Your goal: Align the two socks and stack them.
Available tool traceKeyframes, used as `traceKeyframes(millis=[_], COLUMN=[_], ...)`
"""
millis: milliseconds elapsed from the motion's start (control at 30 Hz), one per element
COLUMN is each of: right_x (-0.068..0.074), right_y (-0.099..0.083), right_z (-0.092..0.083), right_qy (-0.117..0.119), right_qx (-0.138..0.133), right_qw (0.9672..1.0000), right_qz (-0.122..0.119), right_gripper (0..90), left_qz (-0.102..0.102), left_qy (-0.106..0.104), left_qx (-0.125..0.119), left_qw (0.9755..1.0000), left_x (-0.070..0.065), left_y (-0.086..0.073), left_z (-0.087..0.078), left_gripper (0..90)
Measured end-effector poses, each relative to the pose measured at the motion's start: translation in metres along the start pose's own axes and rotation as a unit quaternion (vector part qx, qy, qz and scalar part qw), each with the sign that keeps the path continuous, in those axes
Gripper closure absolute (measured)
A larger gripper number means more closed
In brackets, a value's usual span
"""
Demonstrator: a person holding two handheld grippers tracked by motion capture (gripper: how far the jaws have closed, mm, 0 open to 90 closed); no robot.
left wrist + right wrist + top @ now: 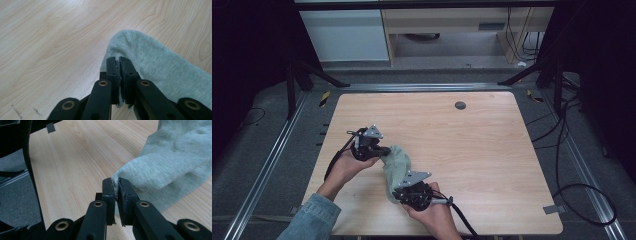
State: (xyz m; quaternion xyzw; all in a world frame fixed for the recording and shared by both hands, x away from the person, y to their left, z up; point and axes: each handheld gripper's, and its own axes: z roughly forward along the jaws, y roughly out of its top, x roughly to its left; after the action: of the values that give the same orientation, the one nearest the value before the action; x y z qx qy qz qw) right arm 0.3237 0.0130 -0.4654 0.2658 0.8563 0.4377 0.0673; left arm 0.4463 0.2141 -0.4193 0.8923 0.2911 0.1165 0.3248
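Observation:
A pale grey-green knitted cloth [396,162] lies bunched on the wooden table [472,145], stretched between both grippers. My left gripper [384,150] pinches its upper end; in the left gripper view the jaws are shut on a fold of the cloth [150,65], with my left gripper [118,60] tips pressed together. My right gripper [398,192] holds the lower end; in the right gripper view my right gripper [115,182] is shut on a corner of the cloth [170,162], lifting it slightly off the wood.
A small dark round grommet [460,105] sits near the table's far edge. Black cables [562,150] run along the floor to the right. Metal rails [267,165] frame the table. A denim sleeve [314,217] enters at the bottom left.

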Motion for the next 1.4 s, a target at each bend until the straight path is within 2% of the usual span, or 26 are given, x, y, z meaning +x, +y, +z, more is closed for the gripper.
traceKeyframes(millis=[333, 500, 867, 1100, 1200, 1400], right_x=[0.006, 0.004, 0.004, -0.001, -0.001, 0.0], right_y=[0.0, -0.004, -0.005, -0.009, -0.01, -0.011], right_z=[0.005, 0.007, 0.012, 0.015, 0.016, 0.018], right_qy=[0.005, 0.003, 0.008, 0.004, 0.005, 0.003], right_qx=[0.001, 0.001, 0.001, 0.005, 0.007, 0.008], right_qw=[1.0, 1.0, 0.9999, 0.9998, 0.9998, 0.9998], right_qz=[-0.002, 0.003, 0.007, 0.017, 0.016, 0.017], right_gripper=[84.4, 84.4, 84.1, 83.5, 83.4, 81.2], left_qz=[0.004, 0.005, 0.001, 0.0, -0.007, -0.008], left_qy=[-0.003, -0.005, -0.005, -0.007, -0.011, -0.014], left_qx=[0.004, 0.012, 0.012, 0.025, 0.022, 0.023], left_qw=[1.0, 0.9999, 0.9999, 0.9997, 0.9997, 0.9996], left_x=[-0.002, -0.001, 0.002, 0.005, 0.006, 0.006], left_y=[-0.004, -0.004, -0.006, -0.007, -0.009, -0.011], left_z=[0.001, 0.005, 0.009, 0.022, 0.026, 0.033], left_gripper=[86.2, 86.1, 86.1, 86.0, 85.9, 85.7])
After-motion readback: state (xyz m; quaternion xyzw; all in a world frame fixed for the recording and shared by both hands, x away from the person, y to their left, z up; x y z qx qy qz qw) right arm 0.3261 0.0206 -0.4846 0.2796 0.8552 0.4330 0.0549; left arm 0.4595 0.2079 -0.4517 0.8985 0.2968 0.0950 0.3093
